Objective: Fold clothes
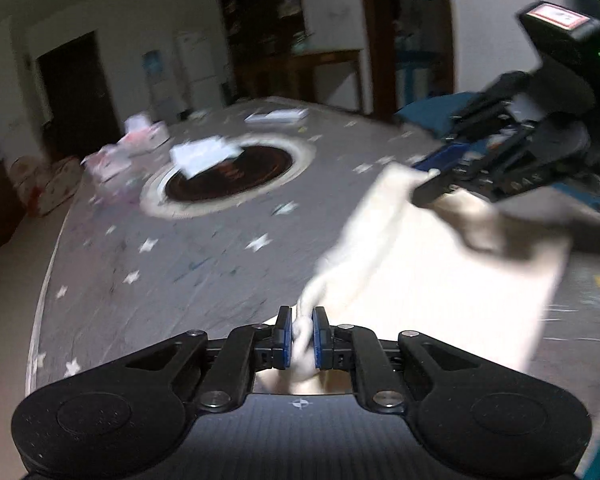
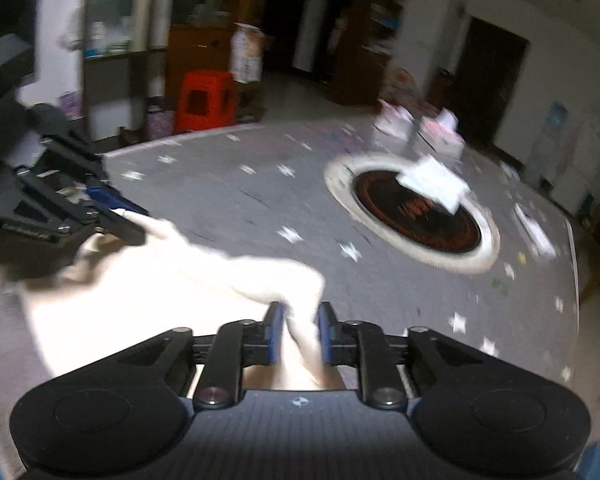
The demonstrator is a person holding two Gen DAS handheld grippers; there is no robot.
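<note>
**White garment stretched between two claws above a star-print table**

A white garment (image 1: 440, 280) hangs spread between the two claws, lit brightly and blurred. One bunched corner of it runs straight into the left gripper (image 1: 302, 334), whose blue pads are closed on the cloth with only the wad of fabric between them. From there the cloth rises forward and to the right, to the right gripper (image 1: 432, 184), whose tips pinch the far upper corner.

In the right wrist view the same white garment (image 2: 160, 292) spreads out to the left of the right gripper (image 2: 300, 330); a twisted fold of it passes between the blue pads, which are clamped against it. Further left and ahead, the left gripper (image 2: 128, 220) grips the opposite corner.

Beneath the cloth lies a grey tablecloth with white stars (image 1: 160, 248). Ahead of both claws, near the table's middle, sits a dark round inset with a pale ring (image 2: 416, 216), and a folded white item (image 2: 436, 184) rests on its far edge. Beyond that are pink-and-white boxes (image 2: 440, 136), too blurred to tell apart. Well beyond the table's left edge, as the right claw sees it, stands a red plastic stool (image 2: 206, 100) on the floor.
</note>
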